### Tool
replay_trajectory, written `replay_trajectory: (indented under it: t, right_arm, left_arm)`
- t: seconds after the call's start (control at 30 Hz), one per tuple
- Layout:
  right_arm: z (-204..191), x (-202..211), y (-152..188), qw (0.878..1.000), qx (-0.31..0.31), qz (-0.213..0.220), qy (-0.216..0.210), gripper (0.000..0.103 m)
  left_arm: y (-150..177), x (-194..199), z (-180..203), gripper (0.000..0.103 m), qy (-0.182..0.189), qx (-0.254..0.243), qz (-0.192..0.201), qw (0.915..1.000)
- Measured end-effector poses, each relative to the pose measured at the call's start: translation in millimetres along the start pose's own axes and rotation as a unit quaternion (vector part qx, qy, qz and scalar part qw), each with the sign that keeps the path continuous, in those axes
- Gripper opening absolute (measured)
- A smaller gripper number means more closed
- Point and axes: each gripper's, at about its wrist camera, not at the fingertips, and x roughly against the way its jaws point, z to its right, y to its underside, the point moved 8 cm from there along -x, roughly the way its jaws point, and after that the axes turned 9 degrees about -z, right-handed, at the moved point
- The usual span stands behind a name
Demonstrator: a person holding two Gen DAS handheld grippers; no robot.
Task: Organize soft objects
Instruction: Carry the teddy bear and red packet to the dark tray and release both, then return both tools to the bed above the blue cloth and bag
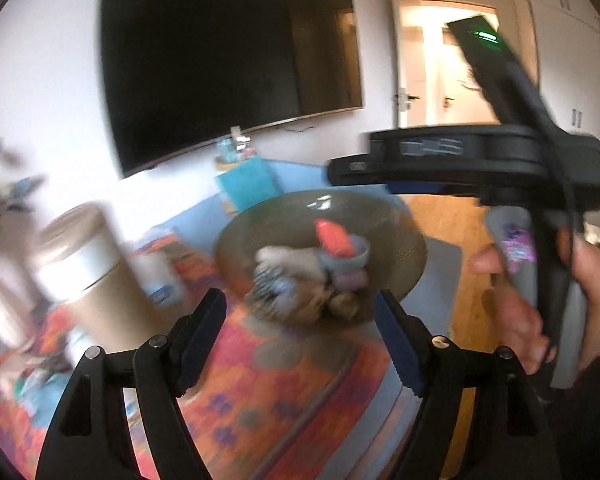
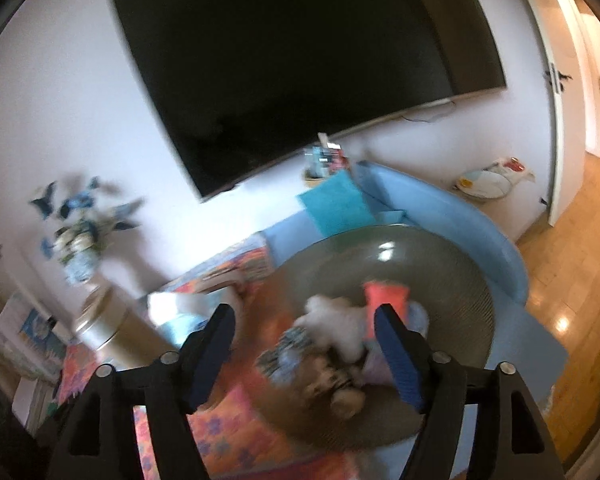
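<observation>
Both views blurred. Landmark: the round dark bowl [image 1: 396, 236] [image 2: 452, 276] sitting on a bright orange patterned cloth [image 1: 284, 392] [image 2: 228, 424].

Soft toys [image 1: 308, 276] [image 2: 340, 332] are piled inside the bowl, toward its near side: a white fluffy one, a striped one, a brownish one; details too smeared to tell. An orange-red piece [image 1: 332, 238] [image 2: 384, 300] sticks up at the back of the pile.

Left claw [image 1: 300, 340] is released, jaws wide apart, nothing between them, hovering just in front of the bowl's near rim. Right claw [image 2: 304, 354] is released too, jaws spread, empty, over the bowl's near-left edge; its right finger overlaps the pile in view, contact unclear.

In the left view the right tool body shows right of the bowl, gripped by a hand [image 1: 548, 300].

Left of the bowl: tan cylinder container [image 1: 88, 272] [image 2: 104, 328]. Behind the bowl: teal cloth [image 1: 246, 188] [image 2: 336, 202], then a wall-mounted TV [image 1: 228, 60] [image 2: 300, 64].
</observation>
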Motion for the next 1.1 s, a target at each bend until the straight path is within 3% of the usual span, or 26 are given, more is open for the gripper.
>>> replay_trajectory:
  t: [0.17,0.3,0.43,0.6,0.7,0.87,0.97,1.03,1.1]
  right_arm:
    - [-64,13,42,0.997,0.057,0.008,-0.050,0.075]
    - [-131,9,62,0.990,0.110,0.001,-0.090,0.075]
    - [-208,-8,89,0.977,0.177,-0.014,-0.120,0.088]
    - [-276,-68,128,0.963,0.233,-0.060,-0.119,0.091]
    - [-300,-105,140,0.960,0.247,-0.081,-0.107,0.091]
    - [-305,-153,151,0.962,0.241,-0.097,-0.088,0.091]
    - [-297,-174,162,0.962,0.234,-0.114,-0.082,0.091]
    - [-287,-185,168,0.962,0.220,-0.142,-0.072,0.091]
    - [-283,-186,164,0.966,0.206,-0.139,-0.078,0.091]
  left_arm:
    - [33,38,-61,0.081,-0.046,0.055,-0.003,0.9974]
    - [62,74,-124,0.081,-0.107,0.112,0.000,0.9879]
    - [99,101,-191,0.082,-0.174,0.171,0.003,0.9697]
    - [164,100,-280,0.082,-0.267,0.243,-0.043,0.9315]
    - [194,88,-313,0.082,-0.267,0.275,-0.066,0.9210]
    - [215,67,-326,0.082,-0.259,0.284,-0.072,0.9201]
    - [228,52,-330,0.082,-0.235,0.302,-0.109,0.9175]
    - [229,54,-331,0.082,-0.227,0.312,-0.102,0.9171]
    - [231,57,-333,0.083,-0.216,0.324,-0.093,0.9165]
